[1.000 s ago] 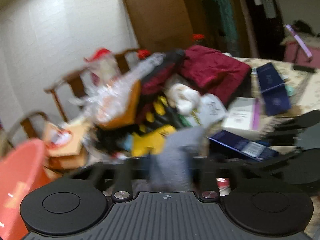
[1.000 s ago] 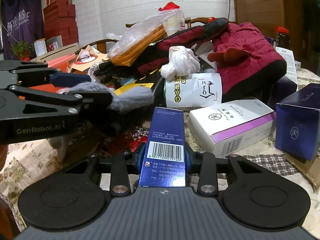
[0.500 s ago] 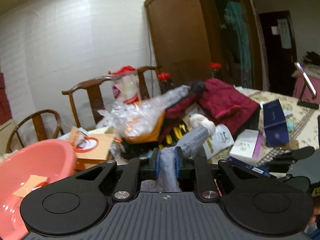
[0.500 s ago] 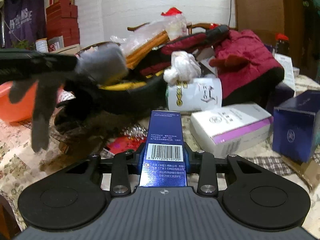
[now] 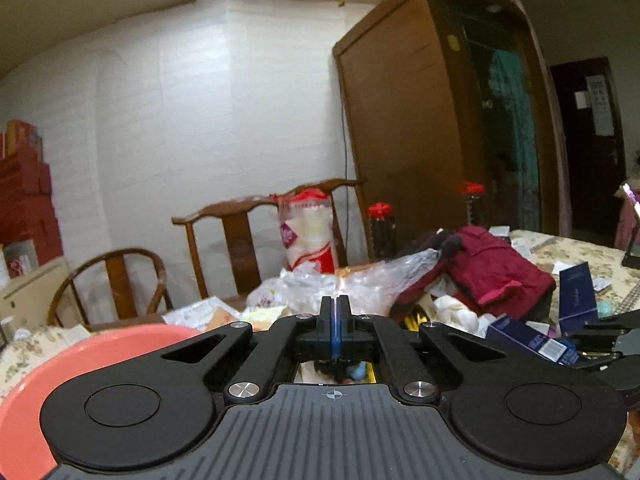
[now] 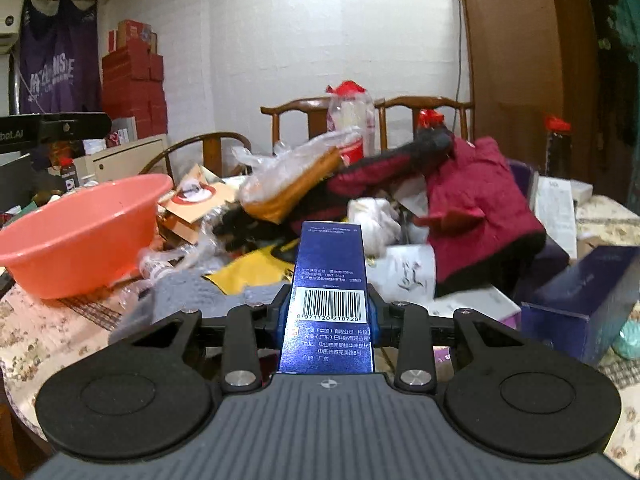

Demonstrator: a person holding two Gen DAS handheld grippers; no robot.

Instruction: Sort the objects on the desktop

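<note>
My left gripper is shut, pads pressed together with nothing between them, held high above the pink basin. A grey knitted glove lies loose on the tablecloth next to the basin, in front of the yellow packet. My right gripper is shut on a long dark blue box with a barcode, lifted off the table and pointing at the clutter pile. The left wrist view shows that blue box at the lower right, in the right gripper.
A heap fills the table's middle: a dark red jacket, a plastic bag over an orange item, white cloth, white box. A larger blue box stands at the right. Wooden chairs line the far edge.
The left gripper let go of the grey glove, closed fully and rose; the glove now lies on the table. The right gripper lifted a little, still gripping the blue box.
</note>
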